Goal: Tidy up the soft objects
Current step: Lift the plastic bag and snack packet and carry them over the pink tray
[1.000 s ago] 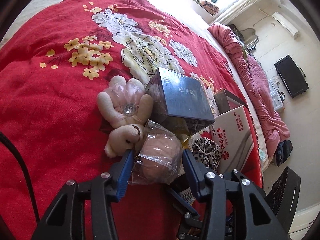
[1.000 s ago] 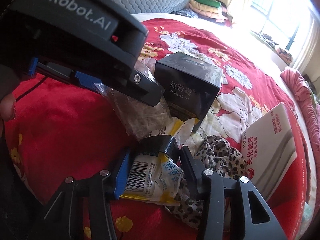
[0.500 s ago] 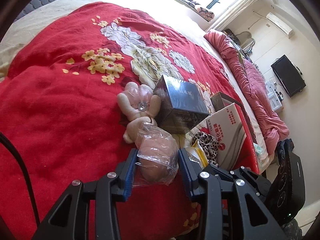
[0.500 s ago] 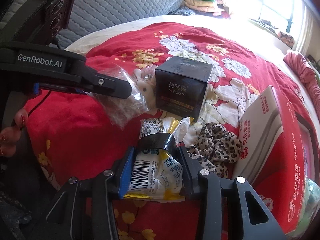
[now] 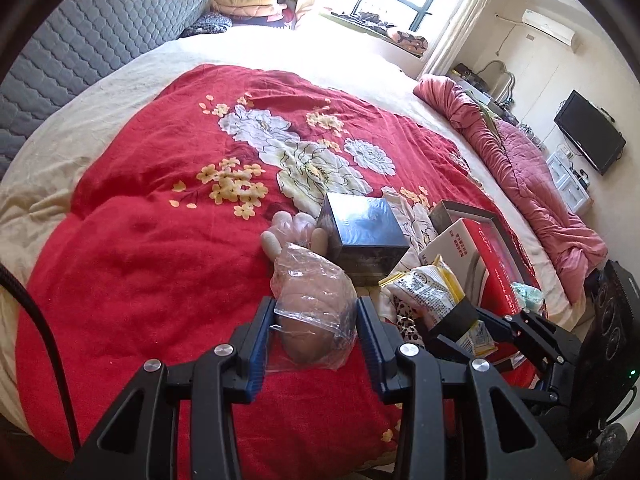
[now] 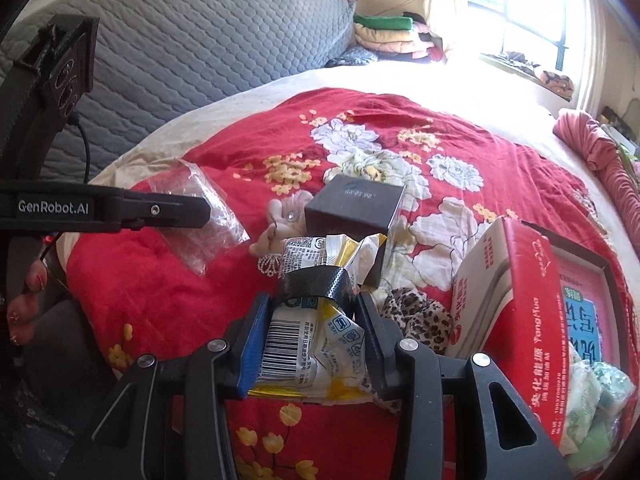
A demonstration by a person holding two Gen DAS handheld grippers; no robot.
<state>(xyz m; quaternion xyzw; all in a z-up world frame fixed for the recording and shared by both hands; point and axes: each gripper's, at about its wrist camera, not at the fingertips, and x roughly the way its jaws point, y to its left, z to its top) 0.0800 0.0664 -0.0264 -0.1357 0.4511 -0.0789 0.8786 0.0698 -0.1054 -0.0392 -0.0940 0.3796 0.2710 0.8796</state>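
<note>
My left gripper [image 5: 314, 334] is shut on a clear plastic bag with a soft pinkish-brown lump inside [image 5: 316, 312], held above the red floral blanket [image 5: 160, 240]. The bag also shows in the right wrist view [image 6: 200, 216]. My right gripper [image 6: 314, 334] is shut on a white and yellow snack packet wrapped with black tape [image 6: 312, 336], also seen in the left wrist view [image 5: 432, 292]. A pale plush bunny [image 6: 286, 220] lies on the blanket beside a dark box [image 6: 354, 210]. A leopard-print cloth [image 6: 420, 316] lies beside the packet.
An open red and white carton [image 6: 520, 300] stands at the right with greenish soft items inside [image 6: 592, 396]. A grey quilted headboard [image 6: 200, 48] is behind the bed. A rolled pink quilt [image 5: 520, 176] lies along the right edge.
Both grippers have lifted and pulled back from the pile, each carrying its item. The bag has left the plush bunny, and the packet has risen off the leopard cloth.
</note>
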